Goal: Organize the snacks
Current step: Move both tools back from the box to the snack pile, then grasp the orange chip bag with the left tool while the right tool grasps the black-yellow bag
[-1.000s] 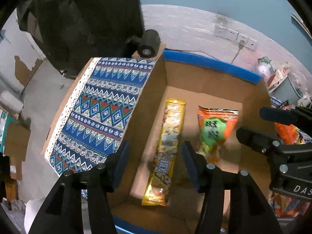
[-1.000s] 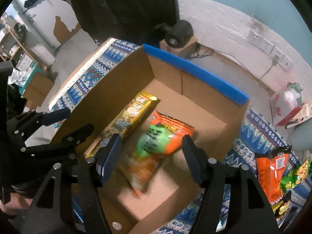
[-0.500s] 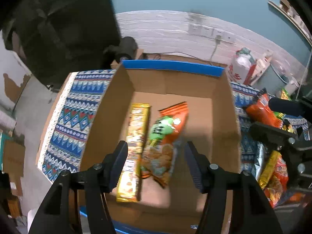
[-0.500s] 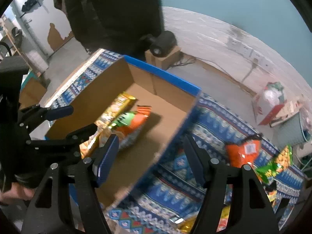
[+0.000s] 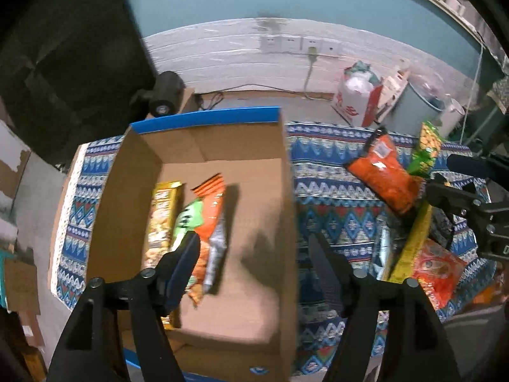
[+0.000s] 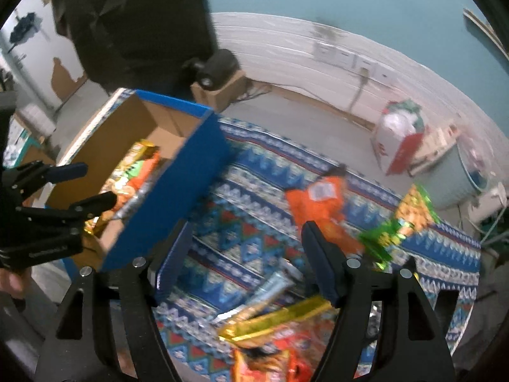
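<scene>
Both tools shifted off box (image 5: pixel 203 146); loose packets (image 6: pixel 276 321) crowd cloth (image 6: pixel 254 191).

Matt brown corrugated cardboard box (image 5: pixel 257 191), its outer wall (image 6: pixel 178 184) a smooth blue. Inside it, a glossy gold foil snack pack (image 5: pixel 162 213) and a shiny orange-and-green plastic bag (image 5: pixel 206 219). Under it, a woven patterned cloth (image 5: pixel 331 203), matt. On the right, a glossy orange packet (image 5: pixel 381 175) and a bright gold foil bar (image 6: pixel 276 321). Both grippers are matt black plastic.
</scene>
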Motion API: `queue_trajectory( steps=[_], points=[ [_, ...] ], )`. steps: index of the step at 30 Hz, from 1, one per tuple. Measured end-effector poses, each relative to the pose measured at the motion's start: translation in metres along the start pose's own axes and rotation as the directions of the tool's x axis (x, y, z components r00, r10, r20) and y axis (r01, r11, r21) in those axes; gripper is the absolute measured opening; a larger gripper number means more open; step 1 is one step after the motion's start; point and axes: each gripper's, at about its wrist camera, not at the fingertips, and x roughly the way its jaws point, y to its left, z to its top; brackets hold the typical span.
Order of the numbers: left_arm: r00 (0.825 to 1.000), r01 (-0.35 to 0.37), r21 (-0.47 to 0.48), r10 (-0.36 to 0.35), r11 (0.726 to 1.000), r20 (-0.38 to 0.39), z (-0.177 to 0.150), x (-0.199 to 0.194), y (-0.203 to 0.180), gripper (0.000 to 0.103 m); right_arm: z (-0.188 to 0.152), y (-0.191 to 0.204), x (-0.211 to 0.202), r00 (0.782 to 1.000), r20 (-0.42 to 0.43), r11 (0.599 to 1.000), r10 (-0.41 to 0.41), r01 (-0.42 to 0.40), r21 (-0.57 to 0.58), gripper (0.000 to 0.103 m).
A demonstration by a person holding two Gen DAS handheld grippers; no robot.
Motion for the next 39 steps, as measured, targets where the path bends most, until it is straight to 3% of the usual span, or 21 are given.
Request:
queue_trajectory(
  steps=[18, 31, 39],
  points=[
    [0.998, 0.052, 0.127, -0.047, 0.991, -0.048, 0.017, 0.012, -0.093, 0.075, -0.052, -0.109, -0.012, 0.996, -0.026, 0.990, -0.083, 0.085, 0.112, 0.074],
    [0.990, 0.083, 0.134, -0.065, 0.988, -0.128, 0.031, 0.046, -0.136, 0.078, -0.079, -0.168, -0.016, 0.993, -0.057, 0.978, -0.101, 0.109, 0.175, 0.075],
    [0.980, 0.074, 0.112, -0.052, 0.991, -0.192, 0.047, 0.078, -0.143, 0.079, -0.079, -0.201, 0.006, 0.984, -0.142, 0.985, -0.109, 0.126, 0.119, 0.074]
  ],
)
